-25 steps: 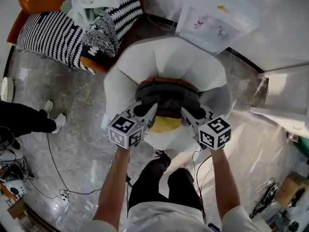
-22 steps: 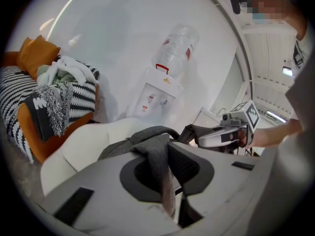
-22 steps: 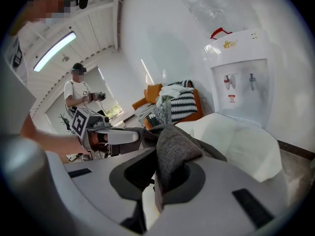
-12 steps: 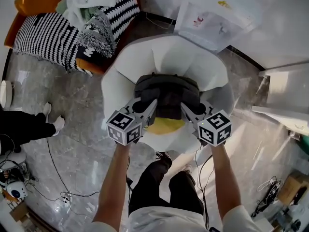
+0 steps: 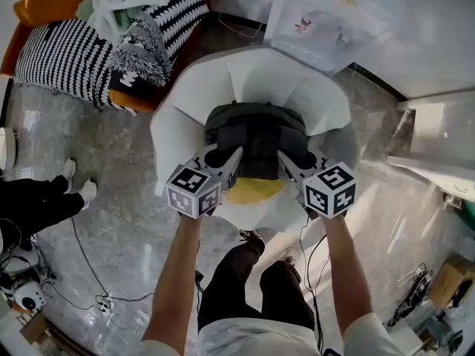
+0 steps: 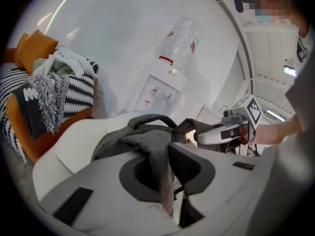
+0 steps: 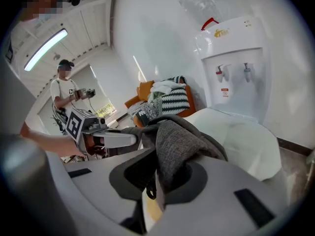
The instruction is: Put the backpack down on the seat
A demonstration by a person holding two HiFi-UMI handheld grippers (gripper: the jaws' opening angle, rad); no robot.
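A dark grey backpack (image 5: 256,133) sits in the hollow of a white tub chair (image 5: 189,99), above a yellow cushion (image 5: 252,191) on the seat. My left gripper (image 5: 224,159) is at the bag's left side. Its jaws are opening, with a grey shoulder strap (image 6: 158,156) still pinched between them. My right gripper (image 5: 291,162) is at the bag's right side, shut on the other grey strap (image 7: 172,146). In the left gripper view, the bag's top handle (image 6: 147,119) arches up ahead of the jaws.
A white water dispenser (image 5: 326,24) stands behind the chair. An orange sofa with striped cushions and throws (image 5: 82,50) is at the back left. A person's legs (image 5: 33,202) and floor cables (image 5: 89,265) are to the left. My own legs stand close before the chair.
The backpack and both grippers have shifted a little toward the chair's back, and the bag now sits deeper in the chair. Both grippers still hold the straps.
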